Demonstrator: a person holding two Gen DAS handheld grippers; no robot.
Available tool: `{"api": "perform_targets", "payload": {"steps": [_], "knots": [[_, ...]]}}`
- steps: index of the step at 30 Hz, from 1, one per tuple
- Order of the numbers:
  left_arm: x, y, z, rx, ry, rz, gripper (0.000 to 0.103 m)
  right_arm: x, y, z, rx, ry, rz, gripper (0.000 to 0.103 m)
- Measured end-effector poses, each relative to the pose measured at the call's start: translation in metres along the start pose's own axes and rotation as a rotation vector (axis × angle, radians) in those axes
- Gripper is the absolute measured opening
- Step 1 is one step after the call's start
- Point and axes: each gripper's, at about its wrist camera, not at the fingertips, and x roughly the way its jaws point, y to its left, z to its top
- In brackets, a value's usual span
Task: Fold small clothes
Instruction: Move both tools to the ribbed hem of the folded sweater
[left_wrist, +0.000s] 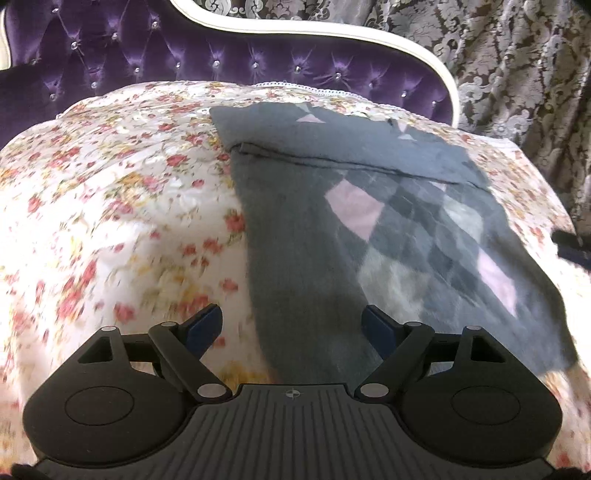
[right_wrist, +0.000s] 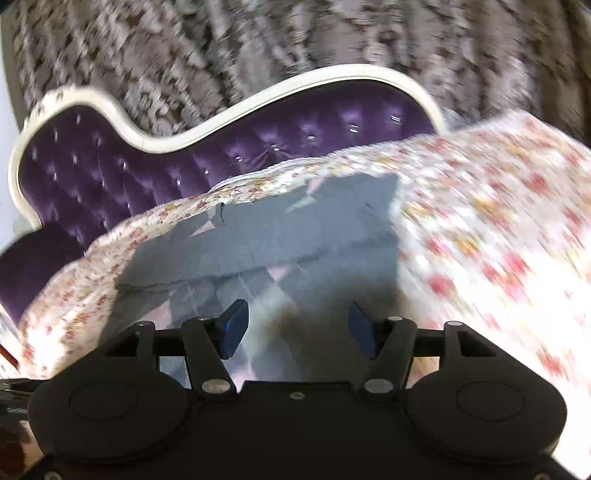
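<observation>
A small grey knit garment (left_wrist: 332, 221) with a pink and grey diamond pattern lies flat on the floral bedspread (left_wrist: 110, 203). Its far part is folded over, with a fold edge running across it. My left gripper (left_wrist: 291, 325) is open and empty, low over the garment's near left edge. The garment also shows in the right wrist view (right_wrist: 277, 243). My right gripper (right_wrist: 295, 325) is open and empty, just above the garment's near edge. The right gripper's tip shows at the far right of the left wrist view (left_wrist: 570, 245).
A purple tufted headboard (left_wrist: 221, 62) with a white frame stands behind the bed, also in the right wrist view (right_wrist: 147, 166). Patterned grey curtains (left_wrist: 517, 74) hang behind it. The floral bedspread (right_wrist: 498, 240) extends on both sides of the garment.
</observation>
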Motion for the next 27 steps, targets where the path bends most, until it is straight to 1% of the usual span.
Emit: {"api": "perform_targets", "payload": {"steps": [2,5,11,15,18,22,27], "knots": [[-0.009,0.000,-0.008,-0.018,0.000,-0.018,0.082,-0.022,-0.011,-0.014,0.050,0.001,0.002,0.065],[-0.017,-0.001,-0.017,-0.027,0.003,-0.044,0.082,-0.047,-0.020,-0.030,0.088,0.015,-0.002,0.065],[-0.025,-0.005,-0.033,-0.037,0.006,-0.075,0.082,-0.070,-0.024,-0.060,0.145,0.046,0.006,0.065],[-0.026,-0.007,-0.040,-0.037,0.006,-0.079,0.082,-0.071,-0.026,-0.073,0.186,0.056,0.020,0.065],[-0.026,-0.008,-0.043,-0.053,0.006,-0.095,0.082,-0.072,-0.024,-0.082,0.203,0.059,0.038,0.065],[-0.023,-0.012,-0.042,-0.056,-0.006,-0.102,0.082,-0.065,-0.019,-0.086,0.212,0.063,0.066,0.067],[-0.017,-0.017,-0.038,-0.048,-0.015,-0.145,0.082,-0.058,-0.014,-0.089,0.215,0.060,0.080,0.067]]}}
